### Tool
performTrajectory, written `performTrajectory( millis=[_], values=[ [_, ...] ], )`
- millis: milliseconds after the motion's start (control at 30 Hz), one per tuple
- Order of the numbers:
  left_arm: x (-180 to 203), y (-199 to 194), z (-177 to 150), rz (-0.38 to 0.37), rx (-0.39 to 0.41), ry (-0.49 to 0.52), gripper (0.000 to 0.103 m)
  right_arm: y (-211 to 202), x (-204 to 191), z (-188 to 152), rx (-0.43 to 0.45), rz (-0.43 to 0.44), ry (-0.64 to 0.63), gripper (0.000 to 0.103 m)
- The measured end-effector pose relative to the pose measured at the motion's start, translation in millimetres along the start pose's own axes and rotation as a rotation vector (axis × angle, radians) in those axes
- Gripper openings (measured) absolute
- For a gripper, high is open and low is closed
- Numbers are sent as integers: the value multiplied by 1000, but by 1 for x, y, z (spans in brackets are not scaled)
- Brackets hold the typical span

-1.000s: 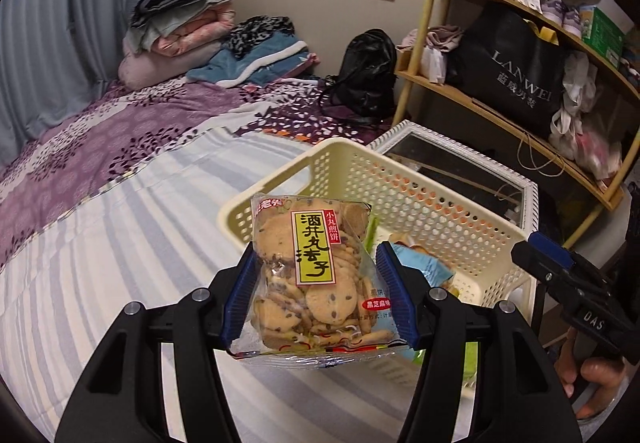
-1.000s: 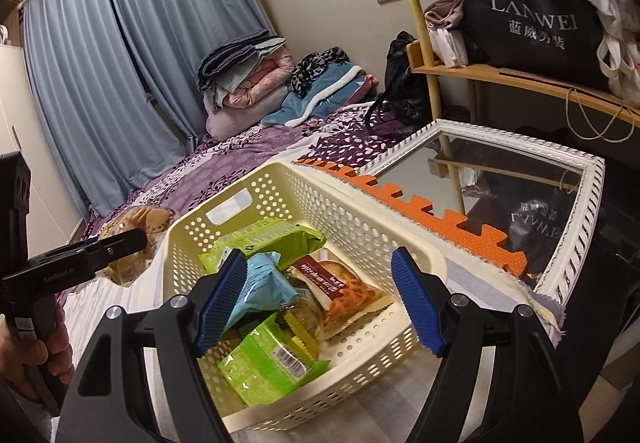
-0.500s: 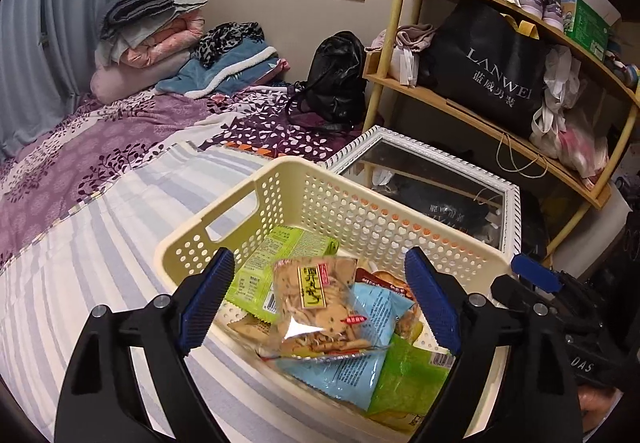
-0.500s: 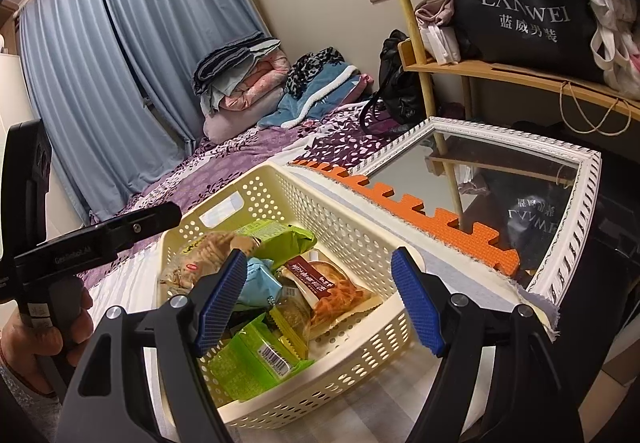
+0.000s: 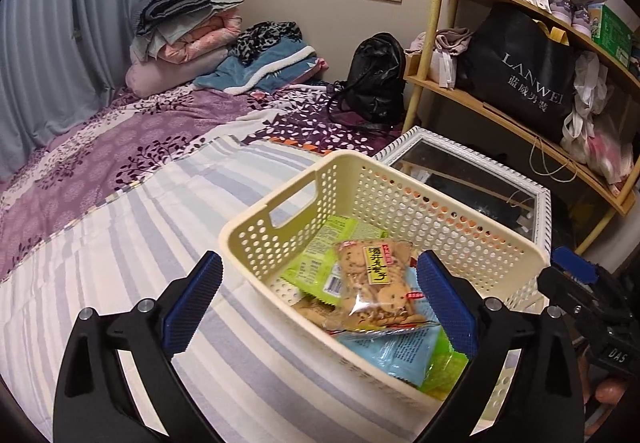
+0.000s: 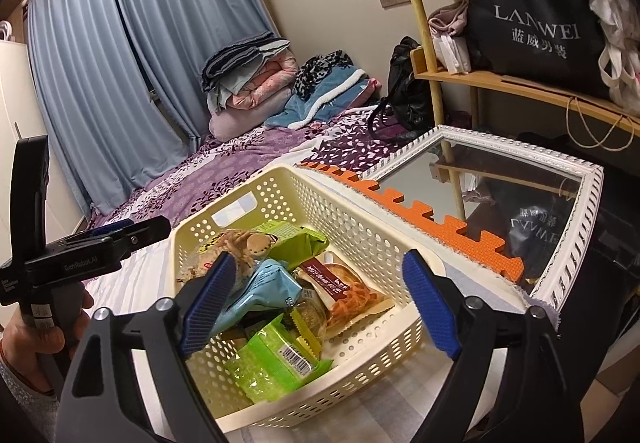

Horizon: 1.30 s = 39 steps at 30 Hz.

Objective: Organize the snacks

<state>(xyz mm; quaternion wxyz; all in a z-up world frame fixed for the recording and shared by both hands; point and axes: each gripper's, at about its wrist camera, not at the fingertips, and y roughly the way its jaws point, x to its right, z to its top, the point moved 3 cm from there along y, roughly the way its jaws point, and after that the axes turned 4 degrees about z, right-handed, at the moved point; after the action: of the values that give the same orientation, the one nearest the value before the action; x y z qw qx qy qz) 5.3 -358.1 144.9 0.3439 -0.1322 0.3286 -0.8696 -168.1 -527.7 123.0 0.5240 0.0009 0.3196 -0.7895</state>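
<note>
- The left claw (image 5: 318,297) stands wide with nothing between its pads; its jaws have just been opening, and the cookie bag (image 5: 376,285) it let go now lies inside the cream basket (image 5: 276,239) on the striped bed (image 5: 120,243)
- The cookie bag rests on top of the green packet (image 5: 320,259) and the light blue packet (image 5: 404,351), tilted, its clear lower edge near the basket's near wall
- The right claw (image 6: 316,303) is also open and empty, its jaws having just spread further; it hangs over the basket's near end above the lime green packet (image 6: 276,363) and the brown-labelled packet (image 6: 340,291)
- Judgement: the drop looks done, so the good move is to draw the left claw straight back and up, clear of the rim, without snagging the crinkly wrapper
- If the pile sits too high, a light nudge with one pad would settle the cookie bag flatter
- Keep the two claws well apart while they cross above the basket
</note>
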Motion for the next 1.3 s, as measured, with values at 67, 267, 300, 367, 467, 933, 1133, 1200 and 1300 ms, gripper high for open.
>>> performTrajectory(
  millis=[67, 267, 300, 367, 467, 933, 1133, 1200, 1300],
  values=[
    [-3, -5, -1, 28, 9, 7, 100, -2, -1, 1, 1, -2, -3, 93],
    [-15, -21, -7, 94, 36, 17, 100, -12, -10, 1, 3, -6, -17, 98],
    [-17, -24, -8, 105, 41, 16, 100, -14, -12, 1, 2, -5, -22, 98],
    [-20, -29, -9, 133, 50, 14, 100, -17, -17, 1, -1, 1, -35, 98],
    [-24, -36, -12, 169, 54, 9, 100, -21, -26, 0, -9, 3, -60, 98],
    [-31, -83, -22, 432, 146, 68, 100, -40, -49, -9, -23, -63, -140, 98],
    [-23, -94, -26, 434, 159, 100, 100, -50, -58, -10, -2, -90, -185, 98],
    [-23, -97, -27, 444, 161, 97, 100, -54, -62, -11, 1, -95, -209, 98],
    [-21, -101, -29, 458, 168, 103, 100, -58, -67, -14, 3, -100, -244, 98]
  ],
)
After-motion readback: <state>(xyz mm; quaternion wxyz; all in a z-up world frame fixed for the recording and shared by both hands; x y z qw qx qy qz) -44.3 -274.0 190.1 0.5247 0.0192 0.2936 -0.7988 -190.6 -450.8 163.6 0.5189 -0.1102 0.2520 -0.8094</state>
